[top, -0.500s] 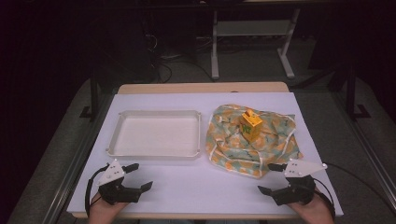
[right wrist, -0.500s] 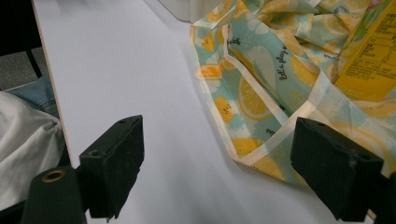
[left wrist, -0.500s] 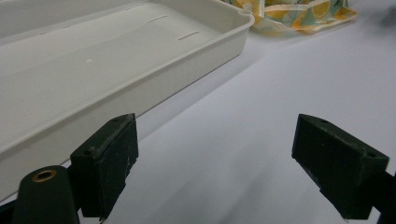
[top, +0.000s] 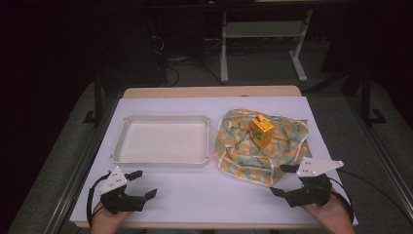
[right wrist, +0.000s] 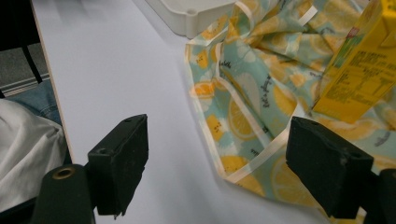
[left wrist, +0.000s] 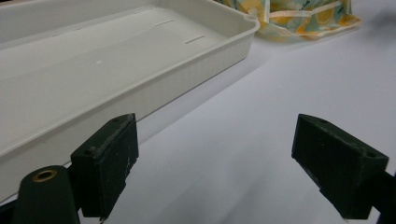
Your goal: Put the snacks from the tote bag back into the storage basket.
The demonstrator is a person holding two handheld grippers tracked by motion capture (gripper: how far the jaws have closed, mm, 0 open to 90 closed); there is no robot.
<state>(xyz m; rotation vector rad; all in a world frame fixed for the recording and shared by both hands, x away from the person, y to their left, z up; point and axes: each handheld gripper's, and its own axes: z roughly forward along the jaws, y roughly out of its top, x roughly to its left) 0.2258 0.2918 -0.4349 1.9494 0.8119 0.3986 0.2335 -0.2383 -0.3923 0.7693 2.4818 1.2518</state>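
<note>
The tray (top: 164, 140) looked like white moulded plastic, smooth with a faint sheen, its outer wall finely ribbed in the left gripper view. The table (top: 204, 195) had a smooth, matt, pale surface, with a strip of bare light wood along its far edge. The cloth (top: 238, 146) was soft woven fabric, crumpled, matt, printed with lemons and edged with a pale tape binding. The carton (top: 262, 130) on it looked like printed yellow cardboard with a slight gloss. The left gripper (top: 142, 184) and right gripper (top: 282, 180) had matt black jaws, slightly scuffed and dusty, with a brass-coloured metal insert near each base; a flat light-grey plate topped each.
</note>
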